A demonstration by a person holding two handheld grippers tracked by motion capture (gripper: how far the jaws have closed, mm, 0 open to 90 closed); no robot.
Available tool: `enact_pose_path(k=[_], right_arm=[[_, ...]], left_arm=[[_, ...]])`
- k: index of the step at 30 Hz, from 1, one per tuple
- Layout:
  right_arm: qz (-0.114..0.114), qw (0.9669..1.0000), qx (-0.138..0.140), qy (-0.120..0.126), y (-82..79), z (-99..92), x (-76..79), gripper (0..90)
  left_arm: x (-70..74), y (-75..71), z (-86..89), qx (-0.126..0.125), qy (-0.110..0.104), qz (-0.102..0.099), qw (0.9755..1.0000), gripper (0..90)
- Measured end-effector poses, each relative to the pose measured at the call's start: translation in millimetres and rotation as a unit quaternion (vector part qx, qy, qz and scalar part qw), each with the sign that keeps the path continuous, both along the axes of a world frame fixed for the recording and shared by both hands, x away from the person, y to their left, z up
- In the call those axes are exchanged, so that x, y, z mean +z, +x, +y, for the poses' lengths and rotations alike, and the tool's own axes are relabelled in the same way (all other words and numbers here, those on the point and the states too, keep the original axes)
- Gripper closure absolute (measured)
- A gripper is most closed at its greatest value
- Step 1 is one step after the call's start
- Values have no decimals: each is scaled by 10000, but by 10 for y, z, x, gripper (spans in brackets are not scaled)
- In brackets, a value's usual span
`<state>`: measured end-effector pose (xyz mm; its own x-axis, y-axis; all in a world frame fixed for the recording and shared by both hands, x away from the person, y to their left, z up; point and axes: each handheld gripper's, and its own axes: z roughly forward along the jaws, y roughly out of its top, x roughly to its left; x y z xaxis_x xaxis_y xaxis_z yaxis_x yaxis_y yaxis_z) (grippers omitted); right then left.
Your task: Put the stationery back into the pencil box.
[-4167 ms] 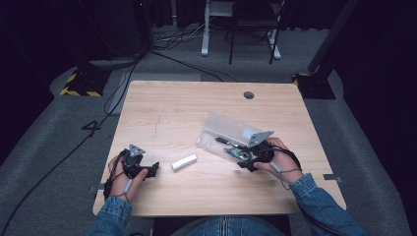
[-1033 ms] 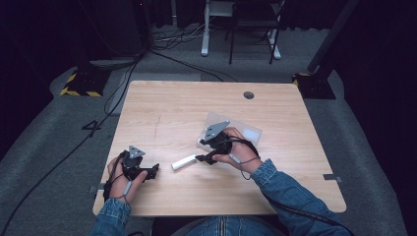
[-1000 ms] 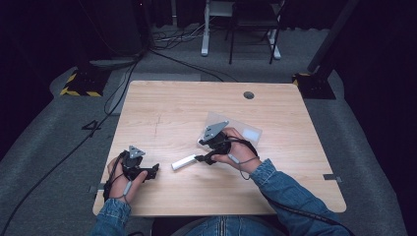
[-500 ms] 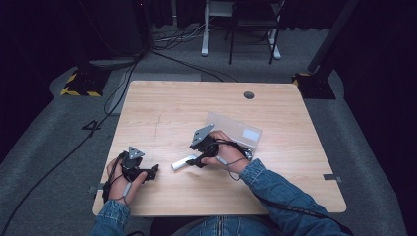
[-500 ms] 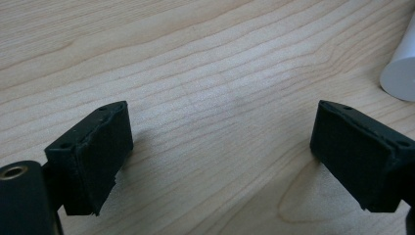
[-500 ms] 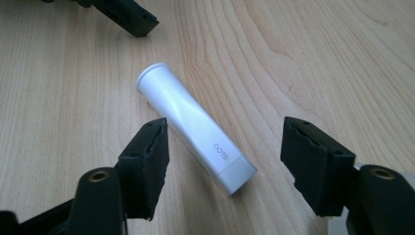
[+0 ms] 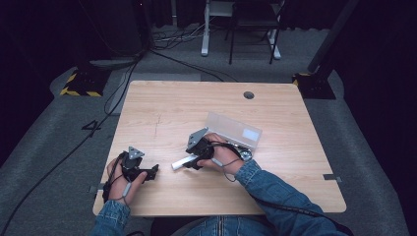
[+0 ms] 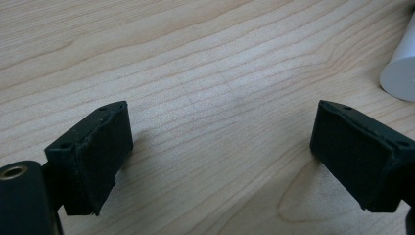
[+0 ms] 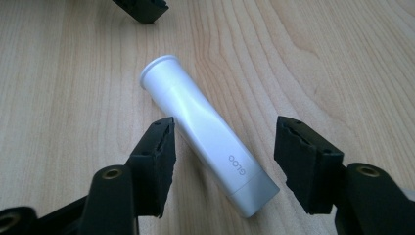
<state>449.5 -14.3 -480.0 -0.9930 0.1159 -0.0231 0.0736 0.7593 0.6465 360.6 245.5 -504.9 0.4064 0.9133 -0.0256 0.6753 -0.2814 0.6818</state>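
Dark floor and trailing cables surround a pale wooden table [image 7: 162, 105], on which the work is being done. Since a few seconds ago the right gripper [image 9: 222, 152] has been carried away from the clear plastic case [image 7: 235, 130] at the right of the table and brought leftward and down to the white tube [image 9: 208, 132] lying flat near the middle. The tube has not been shifted; it is now straddled by the right gripper's jaws, which have just been closing in on it. In the right gripper view one pad [image 9: 159, 147] is seen just beside the tube, perhaps brushing it, while the other stands clearly apart, so no grip has been made yet. The left gripper [image 8: 222, 152] has been kept where it was, at the near left of the table, with its jaws wide apart over bare wood and nothing between them. A pick-up of the tube is judged to be in hand, with only the final squeeze left.
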Motion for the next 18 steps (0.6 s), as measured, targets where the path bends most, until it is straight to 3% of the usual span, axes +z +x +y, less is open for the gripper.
enact_pose_path(k=[9,15,18], right_arm=[[6,9998,47,-184,-39,12,-36,549],[-62,9993,168,-329,-83,27,-22,701],[-104,9991,181,-381,-103,30,-13,716]], left_arm=[[0,1,1,-8,7,-2,10000,89],[0,1,1,-10,8,-2,10000,89],[0,0,1,-9,7,-2,10000,89]])
